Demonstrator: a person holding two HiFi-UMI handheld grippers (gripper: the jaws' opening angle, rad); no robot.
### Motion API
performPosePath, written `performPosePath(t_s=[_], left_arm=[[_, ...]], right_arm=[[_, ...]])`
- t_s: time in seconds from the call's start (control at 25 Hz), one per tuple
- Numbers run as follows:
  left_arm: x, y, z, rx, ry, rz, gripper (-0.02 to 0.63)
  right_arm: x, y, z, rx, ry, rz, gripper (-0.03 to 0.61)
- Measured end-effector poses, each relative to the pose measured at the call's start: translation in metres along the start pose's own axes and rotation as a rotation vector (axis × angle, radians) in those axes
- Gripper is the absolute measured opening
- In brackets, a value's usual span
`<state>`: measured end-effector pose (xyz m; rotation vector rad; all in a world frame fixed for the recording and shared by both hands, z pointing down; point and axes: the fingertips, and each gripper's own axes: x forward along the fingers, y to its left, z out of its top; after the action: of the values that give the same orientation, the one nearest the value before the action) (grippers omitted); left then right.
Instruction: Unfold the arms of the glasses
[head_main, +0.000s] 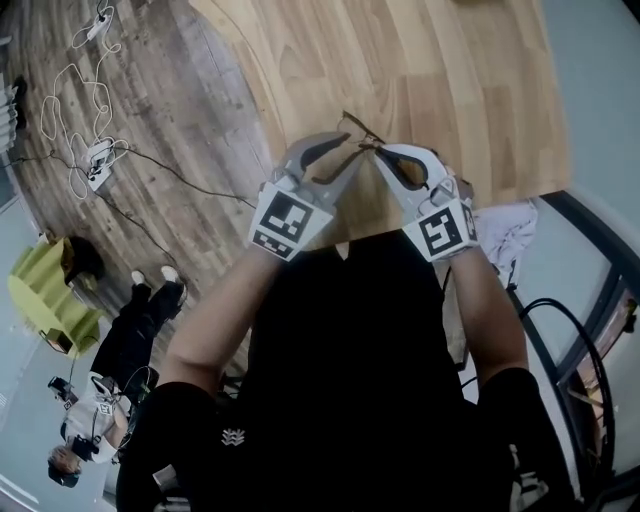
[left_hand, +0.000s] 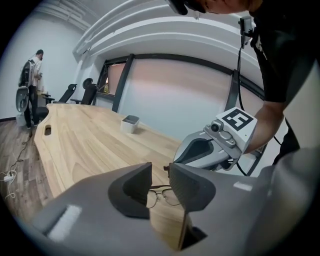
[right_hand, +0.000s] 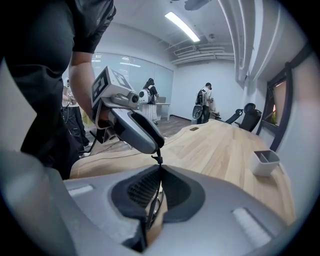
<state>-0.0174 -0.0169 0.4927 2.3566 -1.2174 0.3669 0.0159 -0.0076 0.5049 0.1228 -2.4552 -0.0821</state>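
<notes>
We see bare floor (head_main: 150, 60) with loose cables (head_main: 85, 100) at the left of the head view, and beside it the curved left edge of the tabletop (head_main: 450, 80). The wood lies open from there to its right edge, so there is room on both sides and beyond. The only thing we find on it is a small grey container (left_hand: 130, 123), well apart, far up the top. Both tools work in the air over the near edge, just in from the near right corner. The left gripper (head_main: 348, 152) has its fingers spread, and the glasses (head_main: 358, 130) show in the gap with neither pad pressing on them. The right gripper (head_main: 379, 153) has its fingers pressed together on a thin dark part of the frame. The near edge below is hidden by our own dark torso (head_main: 370, 350). The pads cover both ends of the frame, so we cannot tell how far the arms are folded. In the head view the frame is only a thin wire. In the left gripper view the two lenses lie side by side across the gap, long axis roughly level. In the right gripper view the glasses are edge-on, running along the slit between the jaws.
</notes>
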Motion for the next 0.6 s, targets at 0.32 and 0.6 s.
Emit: performPosePath(t_s=[0.32, 0.6], left_arm=[[0.007, -0.013, 0.003, -0.014, 0.006, -0.067, 0.053], [0.011, -0.017, 0.005, -0.019, 0.006, -0.087, 0.032]], right_arm=[[-0.005, -0.001, 0.002, 0.004, -0.022, -0.003, 0.012], [-0.009, -0.002, -0.002, 0.013, -0.036, 0.002, 0.014]])
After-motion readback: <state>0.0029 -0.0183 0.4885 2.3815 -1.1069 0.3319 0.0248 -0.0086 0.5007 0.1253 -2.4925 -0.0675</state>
